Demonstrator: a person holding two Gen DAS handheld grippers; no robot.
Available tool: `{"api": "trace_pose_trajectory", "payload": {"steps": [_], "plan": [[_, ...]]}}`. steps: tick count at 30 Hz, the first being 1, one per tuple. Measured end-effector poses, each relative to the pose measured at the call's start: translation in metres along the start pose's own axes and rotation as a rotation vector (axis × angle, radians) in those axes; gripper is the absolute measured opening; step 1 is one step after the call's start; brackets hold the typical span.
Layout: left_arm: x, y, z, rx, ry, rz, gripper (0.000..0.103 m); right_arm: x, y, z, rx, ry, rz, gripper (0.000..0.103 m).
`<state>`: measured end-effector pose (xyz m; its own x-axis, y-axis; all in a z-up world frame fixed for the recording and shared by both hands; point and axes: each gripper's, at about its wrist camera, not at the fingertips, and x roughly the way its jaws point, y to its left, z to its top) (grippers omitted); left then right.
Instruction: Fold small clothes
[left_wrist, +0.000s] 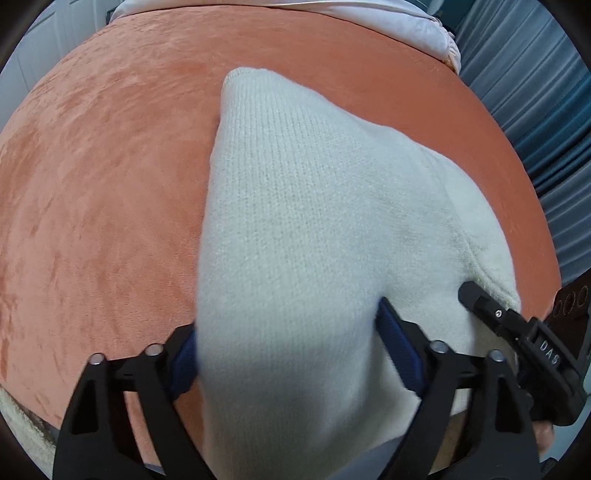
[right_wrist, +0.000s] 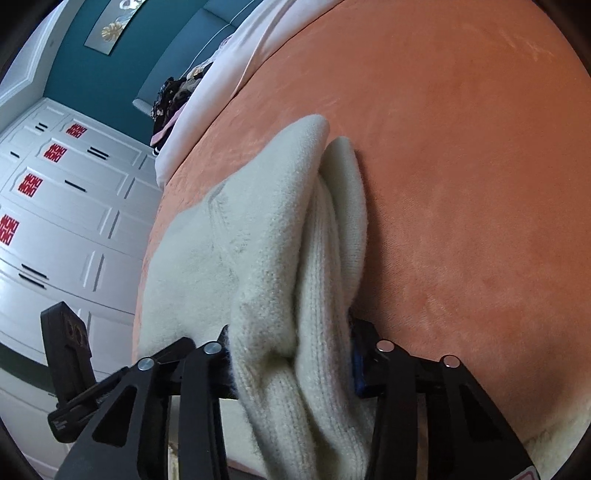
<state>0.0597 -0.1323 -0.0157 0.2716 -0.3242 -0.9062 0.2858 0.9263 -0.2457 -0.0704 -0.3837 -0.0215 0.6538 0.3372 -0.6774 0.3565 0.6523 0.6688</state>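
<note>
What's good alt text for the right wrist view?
The right gripper holds a bunched cream knit garment between its jaws, over an orange bedspread. White wardrobe doors stand at left.

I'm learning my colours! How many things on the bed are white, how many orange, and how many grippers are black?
White: 2, the knit sweater and the sheet
Orange: 1, the blanket
Black: 2, the left gripper and the right gripper
Total: 5
</note>
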Motion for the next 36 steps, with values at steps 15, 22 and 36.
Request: {"api": "trace_pose_trajectory", "payload": {"steps": [15,22,36], "plan": [[-0.087,0.028,-0.053,-0.046,0.056,-0.323,0.047,-0.107,0.093,-0.067,-0.117,-0.032,-0.046,0.035],[-0.191,0.058,0.015,-0.024,-0.278,-0.388,0.047,-0.137,0.207,-0.026,-0.376,-0.248,0.102,0.035],[-0.069,0.204,0.036,-0.243,-0.188,-0.045,0.078,0.07,0.129,0.009,-0.098,0.018,-0.091,0.041]]}}
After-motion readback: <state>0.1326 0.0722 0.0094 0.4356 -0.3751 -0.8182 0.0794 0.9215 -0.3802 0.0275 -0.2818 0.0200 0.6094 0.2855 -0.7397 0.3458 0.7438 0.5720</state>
